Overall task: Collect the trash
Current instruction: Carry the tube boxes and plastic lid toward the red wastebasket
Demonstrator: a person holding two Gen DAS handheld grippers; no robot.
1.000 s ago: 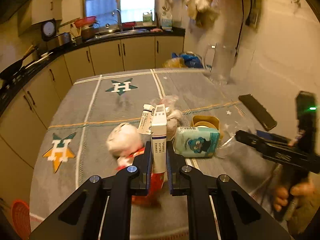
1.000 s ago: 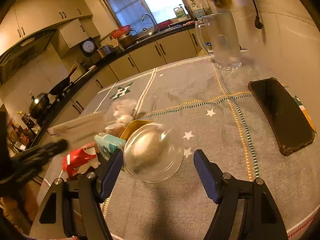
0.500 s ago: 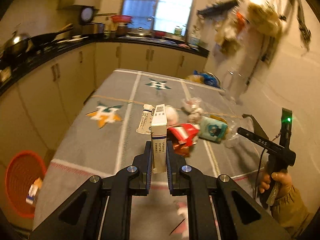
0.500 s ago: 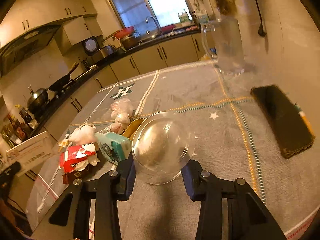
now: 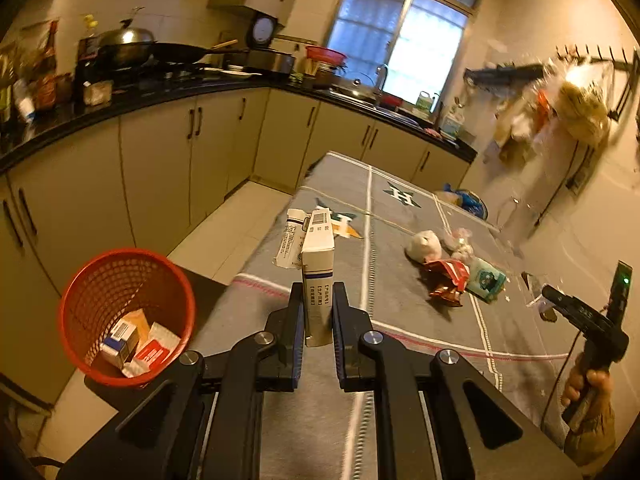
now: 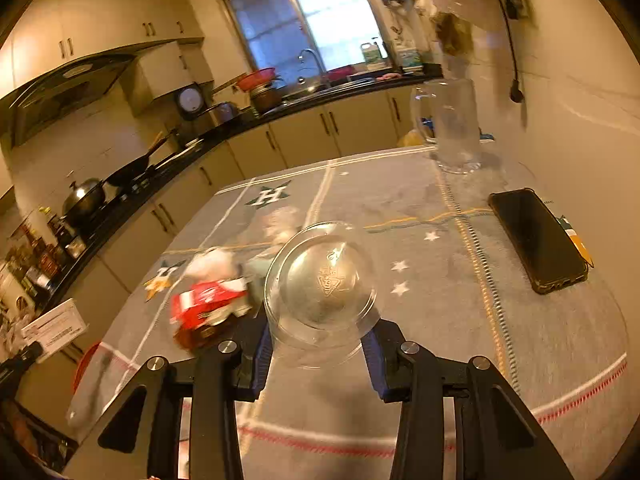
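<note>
While clamped: carton (image 5: 318,276) between jaws.

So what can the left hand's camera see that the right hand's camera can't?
Only the left wrist view shows the red basket on the floor with boxes inside, and the left gripper shut on a white box. Only the right wrist view shows the black phone, the glass jug, and the right gripper shut on a clear dome lid. Both show the grey tablecloth and the red wrapper.
</note>
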